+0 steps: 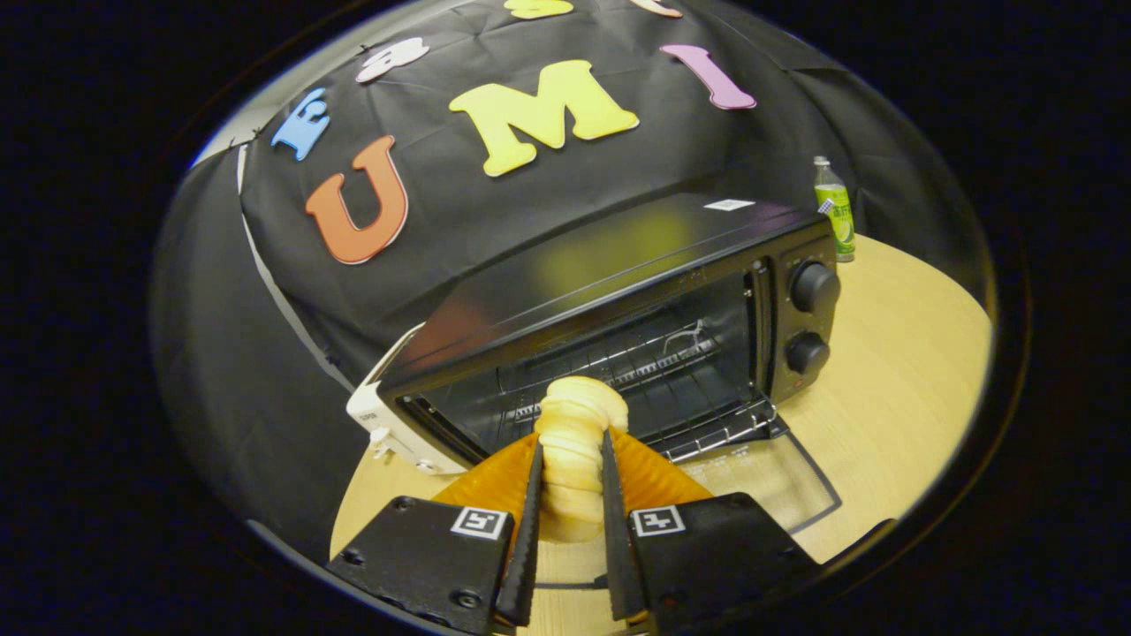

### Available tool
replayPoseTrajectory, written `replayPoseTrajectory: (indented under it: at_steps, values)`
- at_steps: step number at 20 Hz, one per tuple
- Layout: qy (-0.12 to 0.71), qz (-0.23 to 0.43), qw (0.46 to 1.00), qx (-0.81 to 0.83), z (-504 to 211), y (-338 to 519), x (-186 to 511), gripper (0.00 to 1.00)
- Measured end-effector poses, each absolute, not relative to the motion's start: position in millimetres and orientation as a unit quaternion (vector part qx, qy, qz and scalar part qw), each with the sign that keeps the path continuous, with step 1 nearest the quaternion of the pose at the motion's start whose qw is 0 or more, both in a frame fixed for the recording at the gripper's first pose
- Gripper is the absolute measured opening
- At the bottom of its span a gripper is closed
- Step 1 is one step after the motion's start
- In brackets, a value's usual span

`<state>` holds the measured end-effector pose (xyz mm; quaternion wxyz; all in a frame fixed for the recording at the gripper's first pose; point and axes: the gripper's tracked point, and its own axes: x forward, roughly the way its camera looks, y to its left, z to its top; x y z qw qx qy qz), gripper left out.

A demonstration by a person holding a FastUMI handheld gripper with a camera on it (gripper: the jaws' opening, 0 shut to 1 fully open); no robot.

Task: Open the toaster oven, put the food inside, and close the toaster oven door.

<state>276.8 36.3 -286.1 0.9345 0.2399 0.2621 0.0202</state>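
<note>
My gripper is shut on a pale, ridged piece of food, a croissant-like pastry standing upright between both fingers. Just ahead stands the black toaster oven, tilted in this view. Its glass door is folded down flat onto the table in front of the cavity. The wire rack inside the cavity is bare. The food's top reaches just in front of the cavity's lower left opening. Two black knobs sit on the oven's right panel.
The oven rests on a light wooden table. A green bottle stands behind the oven's right corner. A white appliance peeks out at the oven's left side. Black cloth closes off the back and left.
</note>
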Motion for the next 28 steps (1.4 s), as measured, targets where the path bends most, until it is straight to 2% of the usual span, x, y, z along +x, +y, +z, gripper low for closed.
replayPoseTrajectory:
  at_steps: [7,13,15,18,20,23,28]
  values:
    - [0.242,-0.019,0.946,0.215,-307,27,334,0.38]
    - [0.235,-0.030,0.945,0.226,-321,25,359,0.45]
    - [0.234,-0.029,0.947,0.220,-320,25,360,0.54]
    - [0.229,-0.024,0.951,0.206,-314,26,359,0.76]
    - [0.223,-0.023,0.955,0.194,-304,26,355,0.81]
    - [0.225,-0.020,0.960,0.164,-298,23,338,1.00]
    - [0.239,0.002,0.957,0.162,-281,26,287,1.00]
